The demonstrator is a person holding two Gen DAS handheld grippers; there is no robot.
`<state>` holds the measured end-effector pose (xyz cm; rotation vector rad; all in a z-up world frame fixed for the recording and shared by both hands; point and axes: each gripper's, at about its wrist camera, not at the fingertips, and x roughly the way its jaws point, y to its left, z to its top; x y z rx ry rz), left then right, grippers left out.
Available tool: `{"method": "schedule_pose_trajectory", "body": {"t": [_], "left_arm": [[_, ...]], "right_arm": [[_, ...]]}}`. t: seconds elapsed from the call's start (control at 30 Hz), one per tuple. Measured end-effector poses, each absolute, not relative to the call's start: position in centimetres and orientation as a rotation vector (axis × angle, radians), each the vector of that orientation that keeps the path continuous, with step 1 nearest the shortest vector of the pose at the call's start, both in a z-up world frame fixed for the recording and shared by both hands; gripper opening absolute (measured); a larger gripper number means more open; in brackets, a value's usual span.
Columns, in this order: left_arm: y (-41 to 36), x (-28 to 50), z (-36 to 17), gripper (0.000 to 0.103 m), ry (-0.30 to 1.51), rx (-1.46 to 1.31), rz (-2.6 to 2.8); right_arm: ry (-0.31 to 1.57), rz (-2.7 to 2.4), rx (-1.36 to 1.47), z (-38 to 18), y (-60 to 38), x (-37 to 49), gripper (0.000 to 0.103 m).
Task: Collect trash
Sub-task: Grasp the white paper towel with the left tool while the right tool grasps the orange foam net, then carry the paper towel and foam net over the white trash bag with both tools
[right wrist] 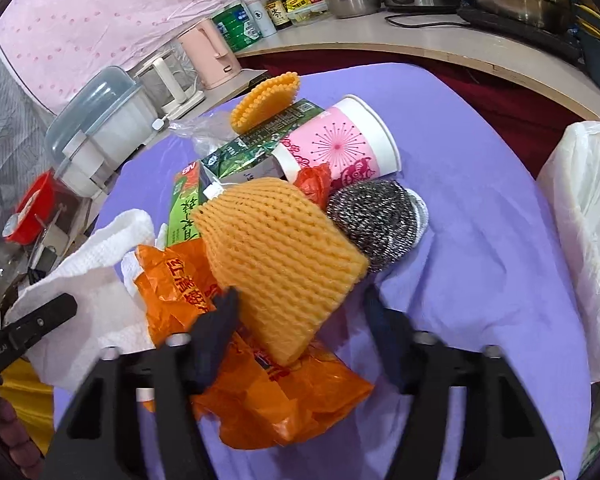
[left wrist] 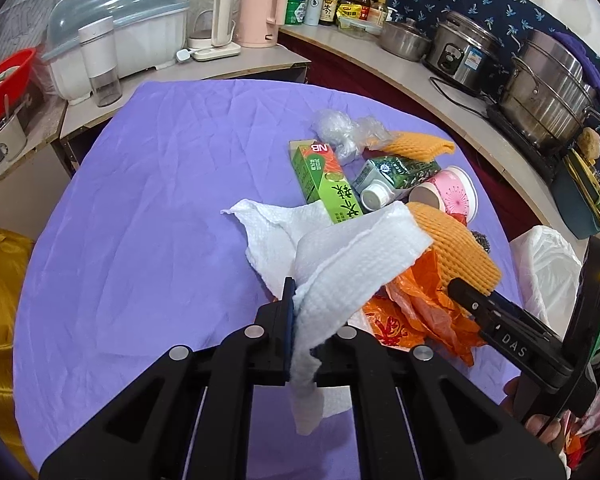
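home kitchen, rice cooker (left wrist: 462,56), steel pots (left wrist: 548,88), pink kettle (left wrist: 258,14), sauce bottles (left wrist: 329,2) along counter (left wrist: 380,56)

1. Left wrist view looks forward and down over its tool (left wrist: 300,312), close above the trash pile.
2. Right wrist view faces the same pile closely; both share the orange foam net (left wrist: 456,248) (right wrist: 276,256).

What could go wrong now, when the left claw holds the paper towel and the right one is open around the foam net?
1. The paper towel is pinched in the left claw by one fold only; it may slip out.
2. The right claw may also catch the orange plastic bag under the orange foam net.
3. Lifting the net may push the steel scourer that touches it.
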<state>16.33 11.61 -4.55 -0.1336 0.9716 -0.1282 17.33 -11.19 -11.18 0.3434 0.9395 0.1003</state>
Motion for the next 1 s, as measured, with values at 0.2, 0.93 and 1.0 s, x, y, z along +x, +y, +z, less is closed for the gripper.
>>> {"method": "schedule_pose_trajectory", "body": {"t": [0.2,0.93,1.0], "left_arm": [[11.4,15.8,-3.6,0.006,0.952,-0.123,-0.139],[-5.1,10.3,6.7,0.006,0.738,0.038,-0.449],[-8.1,10.2,6.6,0.006,0.740,0.063,-0.500]], "right_arm": [[0.901,0.118,0.329,-8.8,-10.9,15.9,0.010],[0.647,-0.157,0.348,2.6,-25.5,3.9,0.010],[0.655,-0.221,0.372,1.9,-28.3,2.6,0.010]]}}
